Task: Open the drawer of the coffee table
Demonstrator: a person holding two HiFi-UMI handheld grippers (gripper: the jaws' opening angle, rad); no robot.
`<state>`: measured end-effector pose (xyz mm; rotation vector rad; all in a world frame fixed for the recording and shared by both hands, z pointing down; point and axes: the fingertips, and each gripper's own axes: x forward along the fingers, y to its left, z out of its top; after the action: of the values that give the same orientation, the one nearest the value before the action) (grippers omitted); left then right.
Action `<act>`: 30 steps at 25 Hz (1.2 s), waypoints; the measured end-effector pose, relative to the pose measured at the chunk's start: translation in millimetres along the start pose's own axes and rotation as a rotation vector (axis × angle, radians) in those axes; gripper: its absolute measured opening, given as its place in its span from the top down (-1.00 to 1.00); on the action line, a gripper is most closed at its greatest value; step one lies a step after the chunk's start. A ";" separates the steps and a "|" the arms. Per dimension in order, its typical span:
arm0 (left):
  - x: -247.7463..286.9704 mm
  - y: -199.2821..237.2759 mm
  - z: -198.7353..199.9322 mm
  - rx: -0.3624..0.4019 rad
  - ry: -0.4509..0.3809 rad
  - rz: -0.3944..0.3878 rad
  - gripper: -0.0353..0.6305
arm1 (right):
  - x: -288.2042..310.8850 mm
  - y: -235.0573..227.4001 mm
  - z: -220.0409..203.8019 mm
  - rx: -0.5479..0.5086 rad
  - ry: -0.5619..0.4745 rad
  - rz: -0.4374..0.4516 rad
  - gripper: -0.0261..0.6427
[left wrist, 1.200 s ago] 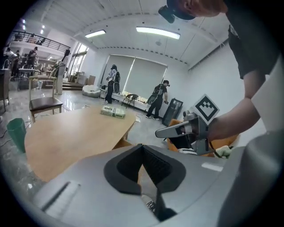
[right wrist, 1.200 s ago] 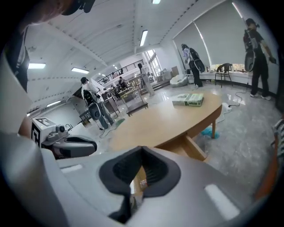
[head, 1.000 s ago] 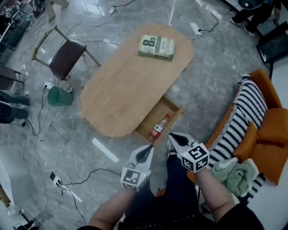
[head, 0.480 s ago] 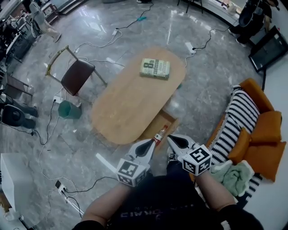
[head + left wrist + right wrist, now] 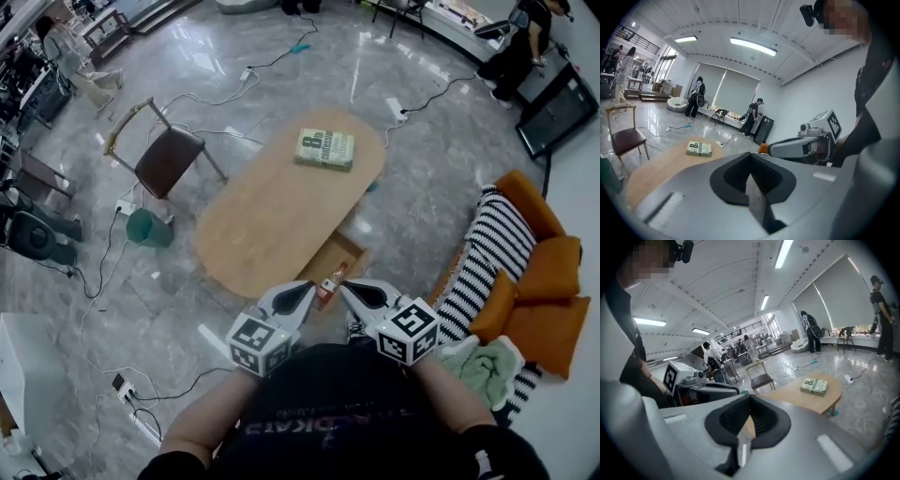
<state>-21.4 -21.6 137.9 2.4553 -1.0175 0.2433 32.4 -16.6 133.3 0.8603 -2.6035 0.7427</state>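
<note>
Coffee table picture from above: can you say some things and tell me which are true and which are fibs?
The drawer of the coffee table is open. True.
A book lies in the drawer. False: the book lies on the coffee table; a bottle is in the drawer.
The left gripper and right gripper are both shut and empty. True.
The chair stands on the coffee table. False: the chair stands on the floor beside it.
</note>
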 end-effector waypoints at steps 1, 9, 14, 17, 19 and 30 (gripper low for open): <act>-3.9 -0.5 0.7 -0.007 -0.004 -0.004 0.89 | -1.3 3.5 0.7 -0.009 0.002 0.003 0.91; -27.2 -19.0 1.3 0.012 -0.033 -0.013 0.89 | -14.5 27.3 0.8 -0.058 -0.005 0.011 0.92; -34.2 -34.7 -9.6 0.034 -0.019 -0.021 0.89 | -19.2 41.4 -19.4 -0.043 0.013 0.027 0.91; -40.0 -35.8 -21.4 0.023 -0.013 -0.020 0.89 | -17.3 45.8 -28.3 -0.027 0.021 0.034 0.92; -44.4 -33.7 -26.5 0.006 -0.012 -0.015 0.89 | -14.0 48.8 -32.3 -0.018 0.029 0.040 0.91; -48.2 -35.0 -26.6 0.031 -0.003 -0.026 0.89 | -7.3 59.0 -35.9 -0.021 0.042 0.052 0.92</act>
<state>-30.5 42.8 132.7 2.4962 -0.9894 0.2484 5.6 47.4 137.4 0.7655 -2.6005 0.7375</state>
